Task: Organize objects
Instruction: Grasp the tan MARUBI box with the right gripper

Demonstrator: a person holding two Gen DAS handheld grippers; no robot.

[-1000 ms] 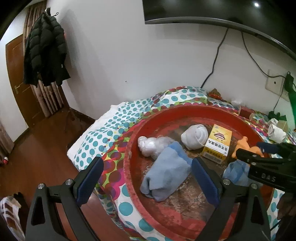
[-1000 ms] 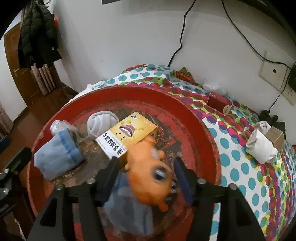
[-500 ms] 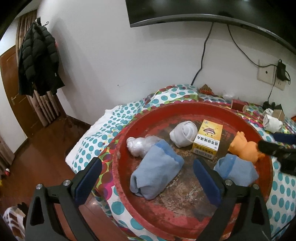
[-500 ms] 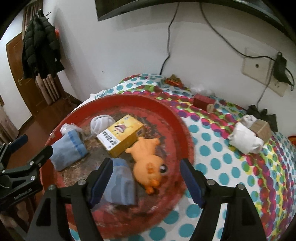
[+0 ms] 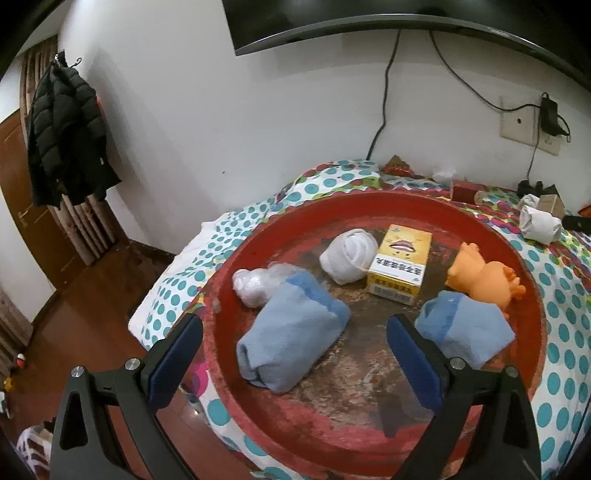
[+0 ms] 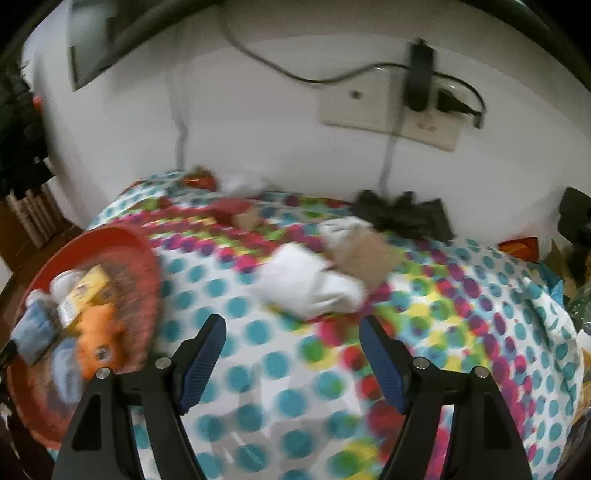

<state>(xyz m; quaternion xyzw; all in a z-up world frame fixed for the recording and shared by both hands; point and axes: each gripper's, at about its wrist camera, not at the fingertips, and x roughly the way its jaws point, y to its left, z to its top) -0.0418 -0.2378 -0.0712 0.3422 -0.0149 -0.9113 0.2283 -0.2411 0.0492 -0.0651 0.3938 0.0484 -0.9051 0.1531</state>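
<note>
A round red tray [image 5: 532, 295] [image 6: 147, 266] on a dotted cloth holds two blue folded socks [image 5: 291, 339] [image 5: 465, 332], a white rolled sock [image 5: 347, 254], a yellow box [image 5: 400, 264] [image 6: 85, 291], an orange toy [image 5: 484, 277] [image 6: 99, 332] and a clear plastic bag [image 5: 258, 284]. My left gripper [image 5: 295, 354] hangs open over the tray's near side, with nothing between its pads. My right gripper [image 6: 291, 354] is open and empty above the dotted cloth, just short of a white rolled sock [image 6: 310, 284] [image 5: 539, 223] and a brown box [image 6: 365, 254]. The right wrist view is blurred.
A red small box [image 5: 465, 190] and black cables [image 6: 402, 214] lie near the wall. A wall socket with a charger [image 6: 417, 85] and a screen's lower edge [image 5: 369, 29] hang above. A black coat [image 5: 62, 133] hangs by the door at left.
My right gripper let go of the orange toy in the tray, opened wide and swung right over the cloth toward the white sock. The left gripper shifted a little over the tray.
</note>
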